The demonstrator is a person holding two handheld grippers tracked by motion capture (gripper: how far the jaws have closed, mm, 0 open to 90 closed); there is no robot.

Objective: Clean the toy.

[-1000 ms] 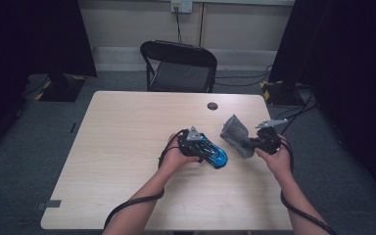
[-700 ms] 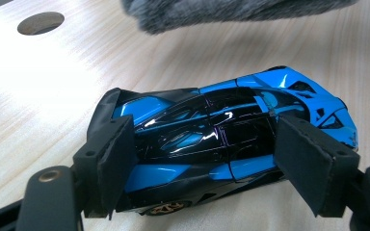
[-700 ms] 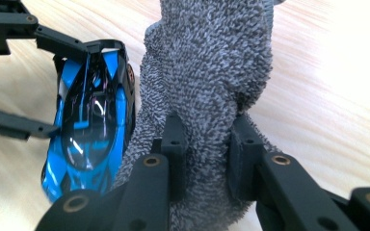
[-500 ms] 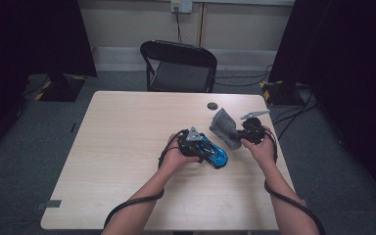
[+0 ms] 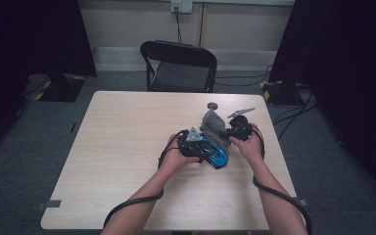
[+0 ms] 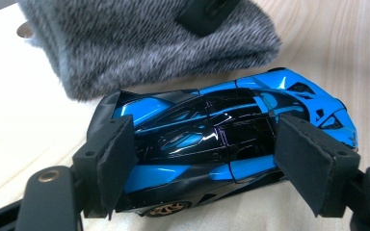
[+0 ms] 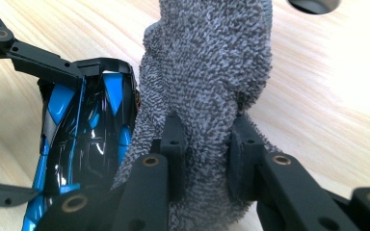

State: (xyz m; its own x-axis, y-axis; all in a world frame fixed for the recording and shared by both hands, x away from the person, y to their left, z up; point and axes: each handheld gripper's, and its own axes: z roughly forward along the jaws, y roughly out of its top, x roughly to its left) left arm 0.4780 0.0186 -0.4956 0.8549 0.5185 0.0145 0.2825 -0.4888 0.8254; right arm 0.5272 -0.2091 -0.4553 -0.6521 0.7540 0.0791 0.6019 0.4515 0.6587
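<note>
L claw wide on car mid-worktop | R claw pinched cloth beside car | risk we judged: wiping cloth could snag, twist car loose

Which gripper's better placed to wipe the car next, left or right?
Right. The right gripper is shut on the grey cloth, which hangs right beside the blue toy car. The left gripper straddles the car, pads at its sides, likely steadying it, so probably not free to wipe.
</note>
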